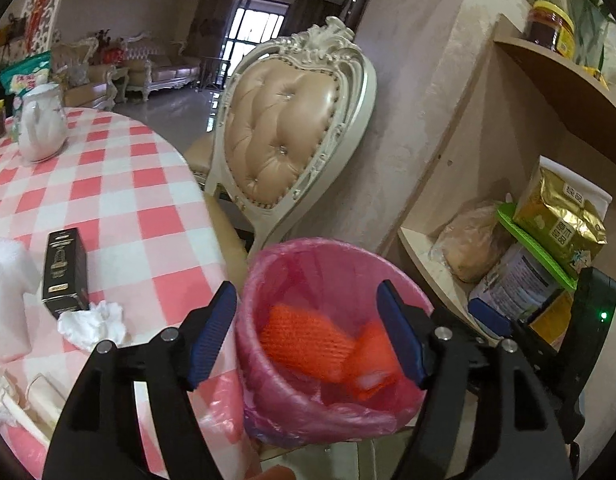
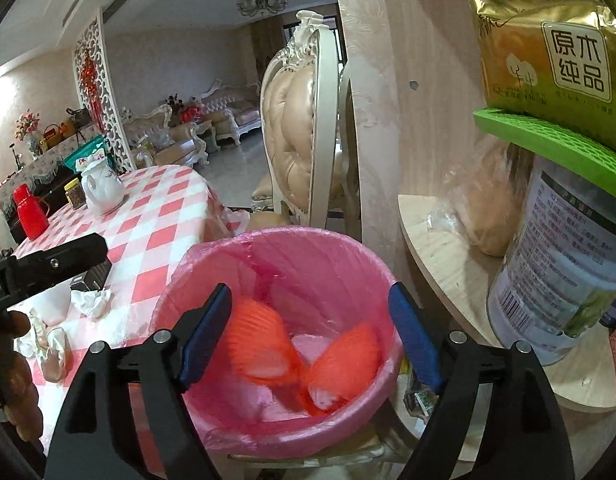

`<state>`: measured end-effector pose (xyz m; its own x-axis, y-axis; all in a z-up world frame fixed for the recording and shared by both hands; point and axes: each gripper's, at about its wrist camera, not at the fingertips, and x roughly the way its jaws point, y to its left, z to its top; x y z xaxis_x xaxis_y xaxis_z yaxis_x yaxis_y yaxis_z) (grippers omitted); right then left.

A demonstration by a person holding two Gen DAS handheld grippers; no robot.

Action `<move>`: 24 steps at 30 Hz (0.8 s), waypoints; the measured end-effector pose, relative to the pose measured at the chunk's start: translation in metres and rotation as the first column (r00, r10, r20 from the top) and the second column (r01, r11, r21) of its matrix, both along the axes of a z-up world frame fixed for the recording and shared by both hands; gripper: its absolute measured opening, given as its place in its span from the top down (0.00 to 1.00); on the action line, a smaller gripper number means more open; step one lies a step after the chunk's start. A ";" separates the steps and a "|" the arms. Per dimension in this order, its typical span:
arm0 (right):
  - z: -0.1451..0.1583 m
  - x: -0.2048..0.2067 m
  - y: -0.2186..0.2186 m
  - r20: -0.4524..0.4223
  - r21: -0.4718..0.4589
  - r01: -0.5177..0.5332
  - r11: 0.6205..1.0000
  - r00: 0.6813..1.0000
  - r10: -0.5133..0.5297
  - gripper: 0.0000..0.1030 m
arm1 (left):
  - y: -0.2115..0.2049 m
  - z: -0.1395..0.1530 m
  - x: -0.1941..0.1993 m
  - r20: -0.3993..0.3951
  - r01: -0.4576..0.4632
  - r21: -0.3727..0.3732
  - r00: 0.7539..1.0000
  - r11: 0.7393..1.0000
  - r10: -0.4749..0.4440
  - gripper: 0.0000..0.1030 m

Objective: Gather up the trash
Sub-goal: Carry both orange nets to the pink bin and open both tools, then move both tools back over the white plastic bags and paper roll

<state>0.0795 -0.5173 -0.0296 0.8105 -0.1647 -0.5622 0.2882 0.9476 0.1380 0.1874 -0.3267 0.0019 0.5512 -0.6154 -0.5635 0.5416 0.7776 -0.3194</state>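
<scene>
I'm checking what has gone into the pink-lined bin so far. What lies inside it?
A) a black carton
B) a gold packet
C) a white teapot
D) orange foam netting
D: orange foam netting lies in the pink-lined bin, while the black carton and crumpled white tissue sit on the checked tablecloth.

The right tool [image 2: 310,330] is wide open over the pink-lined trash bin [image 2: 212,408]. Two orange foam nets [image 2: 260,344] lie inside. A crumpled tissue [image 2: 90,300] sits on the tabletop [image 2: 156,220] to its left.
</scene>
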 end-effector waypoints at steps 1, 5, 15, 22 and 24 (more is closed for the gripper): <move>0.001 -0.001 0.000 0.002 -0.001 0.000 1.000 1.000 0.000 0.24 | 0.002 0.000 0.000 -0.001 -0.007 0.000 1.000 1.000 0.007 0.32; 0.006 -0.005 0.003 0.012 0.000 0.004 1.000 1.000 -0.004 0.22 | 0.015 0.004 -0.008 0.022 -0.049 0.011 0.999 0.999 0.049 0.32; 0.014 -0.013 0.017 0.028 -0.018 -0.015 1.000 0.999 0.016 0.17 | 0.055 0.015 -0.032 0.082 -0.151 0.024 0.986 0.988 0.148 0.32; 0.017 -0.014 0.039 0.035 -0.017 -0.066 0.998 0.997 0.067 0.17 | 0.086 0.015 -0.045 0.086 -0.201 0.017 0.976 0.980 0.198 0.32; 0.017 -0.013 0.047 0.033 -0.023 -0.086 0.996 0.996 0.086 0.17 | 0.098 0.015 -0.049 0.089 -0.220 0.017 0.972 0.975 0.218 0.32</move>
<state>0.0666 -0.4702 -0.0123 0.8407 -0.1053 -0.5312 0.2010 0.9715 0.1257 0.1379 -0.2285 0.0171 0.7179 -0.4602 -0.5224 0.3819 0.8877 -0.2571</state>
